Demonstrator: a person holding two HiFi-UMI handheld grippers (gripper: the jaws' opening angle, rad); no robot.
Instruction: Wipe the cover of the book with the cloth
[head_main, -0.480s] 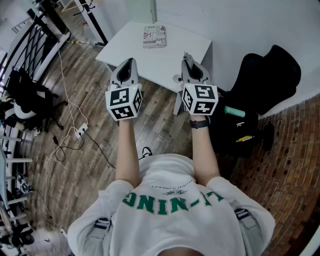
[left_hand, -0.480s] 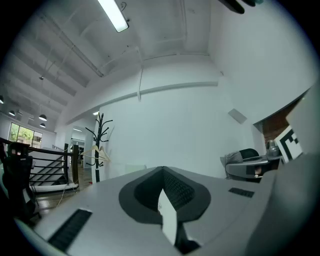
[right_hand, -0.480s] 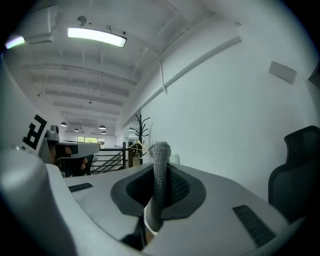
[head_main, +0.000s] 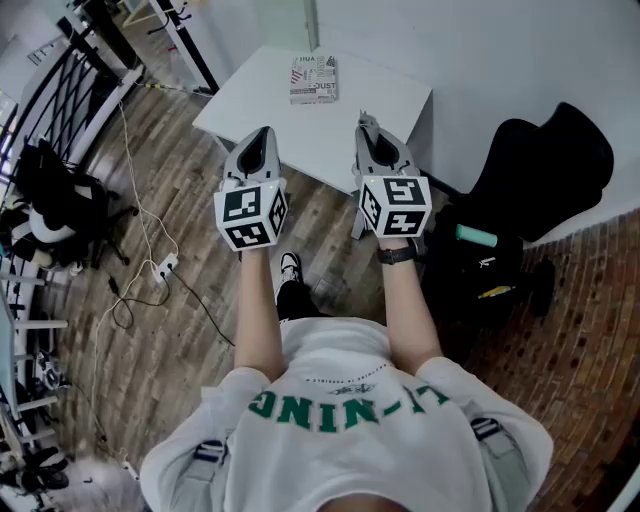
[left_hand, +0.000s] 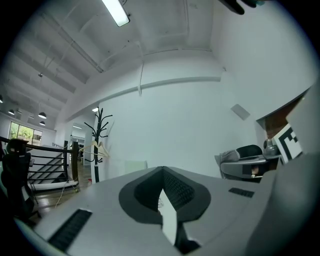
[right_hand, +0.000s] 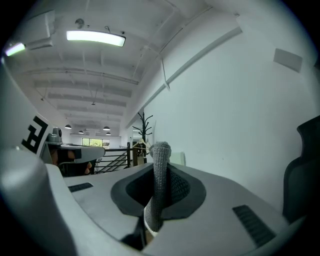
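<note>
The book (head_main: 313, 78) lies flat on the far part of the white table (head_main: 270, 105), close to its far edge and well apart from the 2 grippers. Both grippers are held side by side above the table's near edge, pointing away from the person.

The left gripper (head_main: 262, 136) is clenched with nothing in it: in the left gripper view its (left_hand: 162, 172) ribbed pads meet at the tip. The right gripper (head_main: 366, 126) is clamped on the cloth (right_hand: 160, 156), a grey knitted strip that stands upright between the pads and pokes out above them in the right gripper view (right_hand: 159, 172). In the head view the cloth is probably the small grey tip at that gripper's nose, too small to be sure.

A black chair (head_main: 545, 165) stands to the right, and white cables (head_main: 140, 265) trail across the wooden floor (head_main: 200, 350) on the left.
</note>
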